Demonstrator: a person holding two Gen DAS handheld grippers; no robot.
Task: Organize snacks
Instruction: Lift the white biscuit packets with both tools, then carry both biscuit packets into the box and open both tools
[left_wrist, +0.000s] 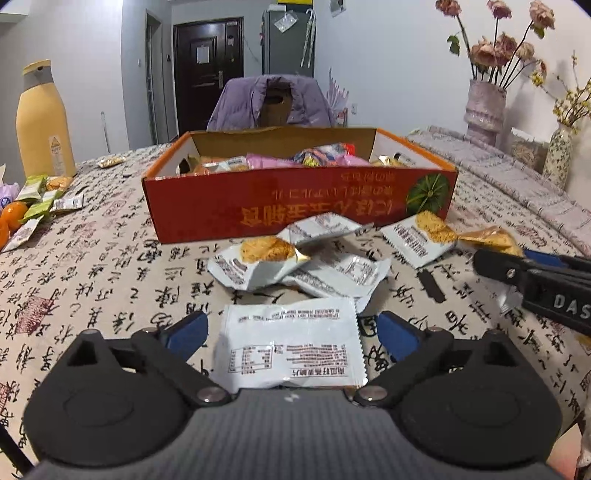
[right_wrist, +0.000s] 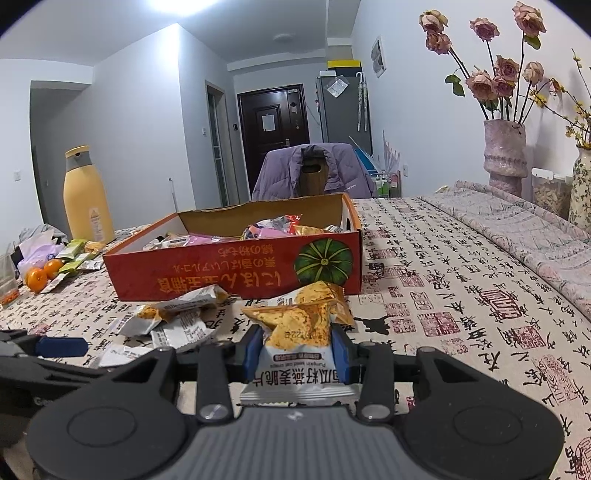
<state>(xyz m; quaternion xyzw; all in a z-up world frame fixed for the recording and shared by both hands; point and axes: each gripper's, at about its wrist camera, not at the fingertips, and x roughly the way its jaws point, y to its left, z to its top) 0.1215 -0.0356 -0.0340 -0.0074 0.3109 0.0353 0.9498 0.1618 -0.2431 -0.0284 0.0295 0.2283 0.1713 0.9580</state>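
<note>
My left gripper (left_wrist: 291, 328) stands wide apart — a white snack packet (left_wrist: 290, 349) lies flat on the tablecloth (left_wrist: 110, 266) between its fingers, unclamped. My right gripper (right_wrist: 297, 349) is clamped on an orange-and-white oat crisp packet (right_wrist: 295, 332) — just before the red box (right_wrist: 229, 273) of snacks.
</note>
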